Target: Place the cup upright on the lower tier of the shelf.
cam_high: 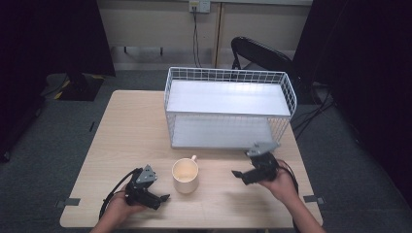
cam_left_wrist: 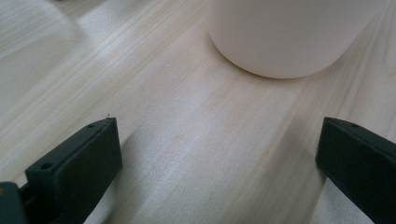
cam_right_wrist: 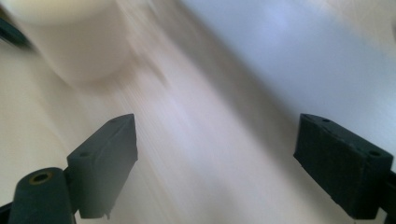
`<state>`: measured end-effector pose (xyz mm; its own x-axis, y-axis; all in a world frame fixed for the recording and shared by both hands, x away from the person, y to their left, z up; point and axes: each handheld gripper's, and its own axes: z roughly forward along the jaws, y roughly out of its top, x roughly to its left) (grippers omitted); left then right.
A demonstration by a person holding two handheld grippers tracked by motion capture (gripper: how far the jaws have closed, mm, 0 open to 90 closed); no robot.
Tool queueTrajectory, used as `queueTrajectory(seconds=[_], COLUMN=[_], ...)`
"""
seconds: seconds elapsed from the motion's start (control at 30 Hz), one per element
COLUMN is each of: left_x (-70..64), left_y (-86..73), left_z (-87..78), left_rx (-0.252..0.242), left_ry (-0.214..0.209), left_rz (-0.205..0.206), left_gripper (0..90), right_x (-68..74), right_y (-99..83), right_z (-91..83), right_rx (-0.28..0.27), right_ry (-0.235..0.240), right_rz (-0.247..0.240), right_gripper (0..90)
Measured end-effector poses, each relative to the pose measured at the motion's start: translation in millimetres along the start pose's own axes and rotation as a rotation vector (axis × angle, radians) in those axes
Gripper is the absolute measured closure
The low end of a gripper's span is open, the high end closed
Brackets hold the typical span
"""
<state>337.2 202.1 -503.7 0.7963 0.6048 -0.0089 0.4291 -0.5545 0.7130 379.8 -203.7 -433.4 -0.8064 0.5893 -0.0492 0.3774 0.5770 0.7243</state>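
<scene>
A cream mug (cam_high: 185,175) stands upright on the wooden table (cam_high: 131,131), its small handle pointing toward the rack. Its rounded base (cam_left_wrist: 285,37) appears close ahead in the left gripper view, and blurred at the upper left (cam_right_wrist: 74,42) in the right gripper view. My left gripper (cam_high: 163,199) lies low at the mug's left, open with nothing between its jaws. At the mug's right my right gripper (cam_high: 237,174) is held above the table, open and empty, its jaws pointing left toward the mug.
A white wire rack (cam_high: 228,109) with two flat shelves stands at the back middle of the table. A black chair (cam_high: 262,53) is behind it. Black tape marks (cam_high: 72,201) sit near the table's front corners.
</scene>
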Motion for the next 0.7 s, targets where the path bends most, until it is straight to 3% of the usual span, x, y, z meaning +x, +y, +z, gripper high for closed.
queueTrajectory(seconds=[0.1,0.17,0.2,0.33,0.37,0.5,0.6,0.7], left_x=[0.0,0.0,-0.2,-0.2,-0.4,-1.2,-3.4,-5.2], left_y=[0.0,0.0,0.1,0.8,0.8,0.7,5.8,8.1], left_z=[0.1,0.1,0.2,0.8,0.9,0.7,1.4,-0.7], left_rx=[0.0,-0.001,-0.001,0.0,0.0,-0.001,0.037,0.039], left_ry=[0.0,0.0,0.001,0.005,0.006,0.013,0.036,0.023], left_rz=[0.0,0.0,-0.001,-0.001,-0.002,-0.011,-0.037,-0.032], left_gripper=[0.0,0.0,0.0,0.0,0.0,0.0,0.0,5.0], right_x=[-4.6,-6.7,-6.2,-5.1,-4.3,-4.2,-4.3,-4.3], right_y=[-47.4,-65.3,-69.4,-72.2,-75.5,-75.5,-75.5,-75.5], right_z=[9.9,16.3,19.4,19.4,20.3,20.4,20.5,20.4], right_rx=[-0.003,0.002,0.033,0.027,-0.005,-0.004,-0.005,-0.004], right_ry=[-0.034,-0.07,-0.096,-0.093,-0.089,-0.089,-0.089,-0.089], right_rz=[0.122,0.169,0.16,0.139,0.141,0.145,0.145,0.145], right_gripper=[12.6,13.1,12.1,12.6,11.9,11.8,11.8,11.8])
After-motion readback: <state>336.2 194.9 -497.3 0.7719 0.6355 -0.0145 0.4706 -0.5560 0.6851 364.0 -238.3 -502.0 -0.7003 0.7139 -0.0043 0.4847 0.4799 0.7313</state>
